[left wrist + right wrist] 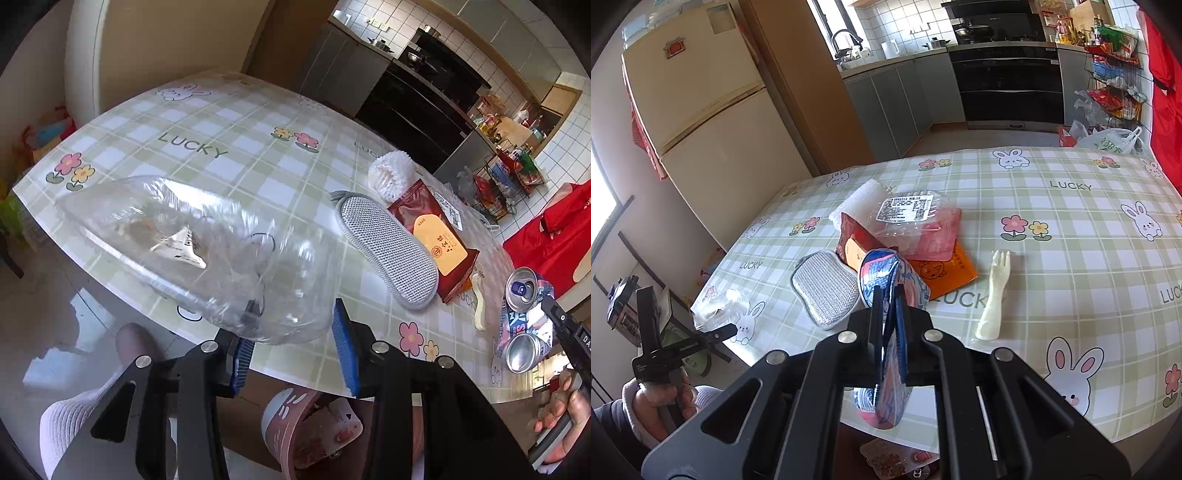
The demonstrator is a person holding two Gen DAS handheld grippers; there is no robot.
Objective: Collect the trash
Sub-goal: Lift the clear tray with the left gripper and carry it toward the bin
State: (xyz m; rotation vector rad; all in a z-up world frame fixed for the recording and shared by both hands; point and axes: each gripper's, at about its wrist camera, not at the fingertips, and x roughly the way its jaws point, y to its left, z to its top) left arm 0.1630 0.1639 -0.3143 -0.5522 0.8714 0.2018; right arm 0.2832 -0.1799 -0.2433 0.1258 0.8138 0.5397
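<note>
A crushed clear plastic bottle juts out over the table's near corner, its thick end clamped between the blue pads of my left gripper. In the right wrist view that same gripper sits at the table's left corner with the clear plastic in it. My right gripper is shut on a flattened blue-and-red drink can, held on edge above the table's front edge. The left wrist view shows this can at far right.
On the checked tablecloth lie a grey scouring pad, red and orange packets, a labelled clear tray, white foam netting and a plastic fork. A brownish bin with wrappers stands below the front edge.
</note>
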